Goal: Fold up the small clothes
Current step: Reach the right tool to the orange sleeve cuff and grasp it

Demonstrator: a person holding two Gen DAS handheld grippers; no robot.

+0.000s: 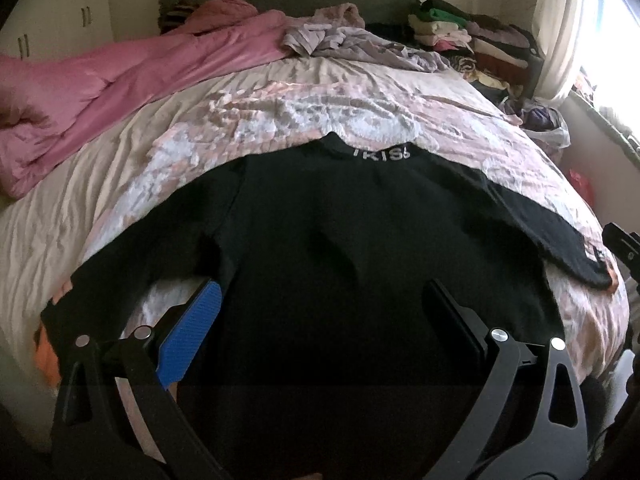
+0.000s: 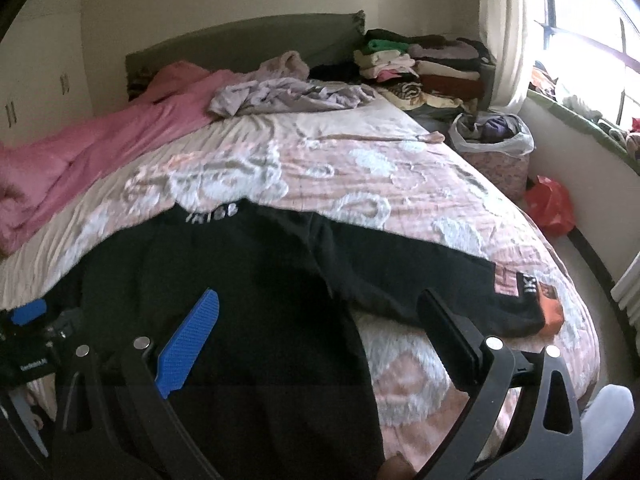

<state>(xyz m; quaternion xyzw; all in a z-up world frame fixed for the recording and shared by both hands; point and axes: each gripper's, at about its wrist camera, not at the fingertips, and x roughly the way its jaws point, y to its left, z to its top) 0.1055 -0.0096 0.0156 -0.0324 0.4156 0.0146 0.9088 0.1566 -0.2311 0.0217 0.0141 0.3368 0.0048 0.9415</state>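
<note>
On the bed (image 1: 280,92), lying spread flat over the floral quilt (image 2: 360,168): black long-sleeved top (image 1: 340,232), lettered collar (image 1: 376,155) pointing toward the headboard, one sleeve (image 2: 420,280) stretching out to the right edge. Hovering above the hem: left gripper (image 1: 320,300), jaws standing wide apart, gripping nothing. Hanging over the top's right side: right gripper (image 2: 320,312), jaws likewise apart. Sitting further back: pink duvet (image 1: 100,92), stacked folded clothes (image 2: 420,64).
</note>
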